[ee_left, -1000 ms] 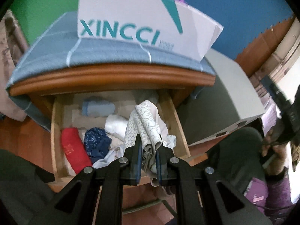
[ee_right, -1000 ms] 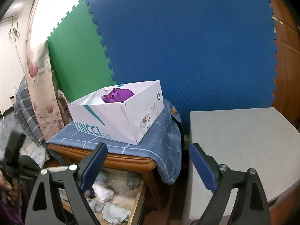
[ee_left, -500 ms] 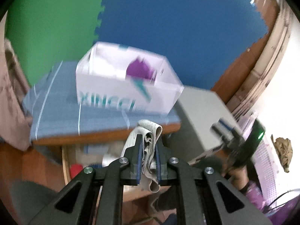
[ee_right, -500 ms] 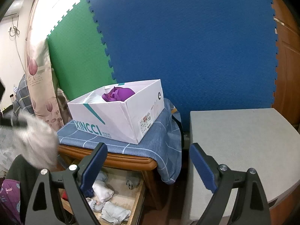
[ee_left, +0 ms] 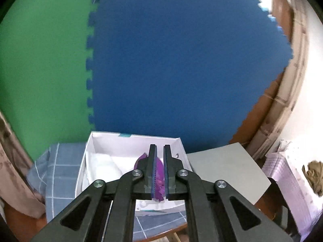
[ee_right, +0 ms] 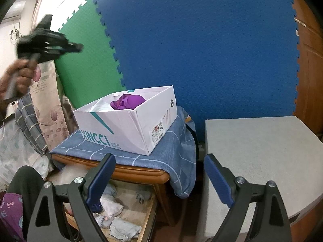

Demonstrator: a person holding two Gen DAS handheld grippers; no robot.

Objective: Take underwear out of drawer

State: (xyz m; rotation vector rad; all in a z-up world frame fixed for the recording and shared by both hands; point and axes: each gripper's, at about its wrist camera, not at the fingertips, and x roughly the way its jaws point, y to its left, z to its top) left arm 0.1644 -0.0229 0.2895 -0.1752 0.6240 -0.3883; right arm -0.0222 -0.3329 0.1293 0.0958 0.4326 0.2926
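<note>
The white patterned underwear that the left claw (ee_left: pixel 159 147) had pinched a moment ago is gone from between its pads. They now stand pressed together with nothing caught; the purple seen in the slit is a garment (ee_left: pixel 159 167) lying in the shoe box (ee_left: pixel 105 141) below and ahead of the tips. Neither view shows where that piece ended up, so I cannot tell whether it landed in the box or fell short. The left claw has also swung up high, and the right wrist view shows it bare, with no cloth hanging from it.

More underwear (ee_right: pixel 111 207) remains in the open drawer (ee_right: pixel 149 217), under and behind the right claw's (ee_right: pixel 159 157) left finger, so my guess is another trip down.

The right claw gapes wide, holding nothing. Ahead of it sits the box on a blue checked cloth (ee_right: pixel 177 141); to its right is a bare grey surface (ee_right: pixel 258 147). The nightstand's wooden lip (ee_right: pixel 137 171) overhangs the drawer's back.
</note>
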